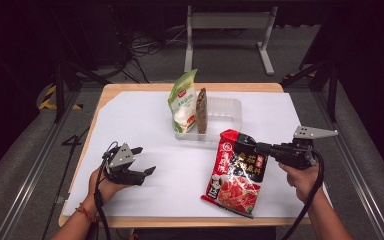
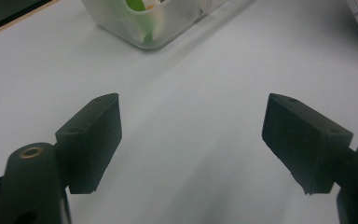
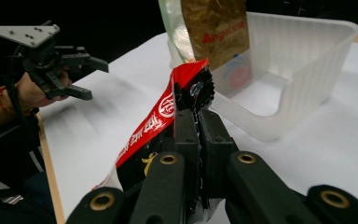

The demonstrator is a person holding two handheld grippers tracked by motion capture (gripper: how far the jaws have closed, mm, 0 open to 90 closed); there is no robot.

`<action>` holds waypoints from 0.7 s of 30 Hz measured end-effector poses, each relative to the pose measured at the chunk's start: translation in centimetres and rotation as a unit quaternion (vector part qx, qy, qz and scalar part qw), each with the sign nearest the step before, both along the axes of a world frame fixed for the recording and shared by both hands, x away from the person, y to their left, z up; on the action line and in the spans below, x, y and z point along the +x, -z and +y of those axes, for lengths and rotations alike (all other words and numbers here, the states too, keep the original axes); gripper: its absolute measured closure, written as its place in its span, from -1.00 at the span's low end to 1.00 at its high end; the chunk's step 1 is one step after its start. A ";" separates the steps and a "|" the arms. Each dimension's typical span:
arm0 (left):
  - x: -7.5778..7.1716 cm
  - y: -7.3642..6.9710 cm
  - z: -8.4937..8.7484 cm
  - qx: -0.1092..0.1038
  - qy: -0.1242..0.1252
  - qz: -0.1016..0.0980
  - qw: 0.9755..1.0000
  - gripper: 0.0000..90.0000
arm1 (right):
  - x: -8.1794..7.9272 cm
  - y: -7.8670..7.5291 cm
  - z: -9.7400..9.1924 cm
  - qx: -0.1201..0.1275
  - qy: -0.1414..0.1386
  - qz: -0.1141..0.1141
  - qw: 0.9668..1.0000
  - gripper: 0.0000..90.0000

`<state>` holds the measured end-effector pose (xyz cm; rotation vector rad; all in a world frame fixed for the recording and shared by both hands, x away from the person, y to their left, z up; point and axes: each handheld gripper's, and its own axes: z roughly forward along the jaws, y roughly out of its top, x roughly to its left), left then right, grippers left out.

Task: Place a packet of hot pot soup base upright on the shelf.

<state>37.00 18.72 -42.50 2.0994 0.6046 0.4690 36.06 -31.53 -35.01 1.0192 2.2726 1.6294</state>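
Fingers of my right hand pinch the red packet by its top edge; left fingers idle spread. Lifting it; next, carry it beyond my fingertips into the tray.

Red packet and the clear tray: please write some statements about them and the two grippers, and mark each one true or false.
1. The right gripper is shut on the red packet. True.
2. The left gripper holds the green-and-white bag. False: its jaws are open with nothing between them, above the white table cover.
3. The green-and-white bag stands upright in the clear tray. True.
4. The red packet lies inside the clear tray. False: it is outside the tray, in front of it, with its top edge pinched by the right gripper.
5. A brown packet stands next to the green-and-white bag in the tray. True.
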 end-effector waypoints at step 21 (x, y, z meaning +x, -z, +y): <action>0.0 -0.1 0.3 -0.017 -0.004 -0.001 1.000 -0.56 | -2.9 -4.6 2.6 -0.036 0.002 -0.091 0.995 0.96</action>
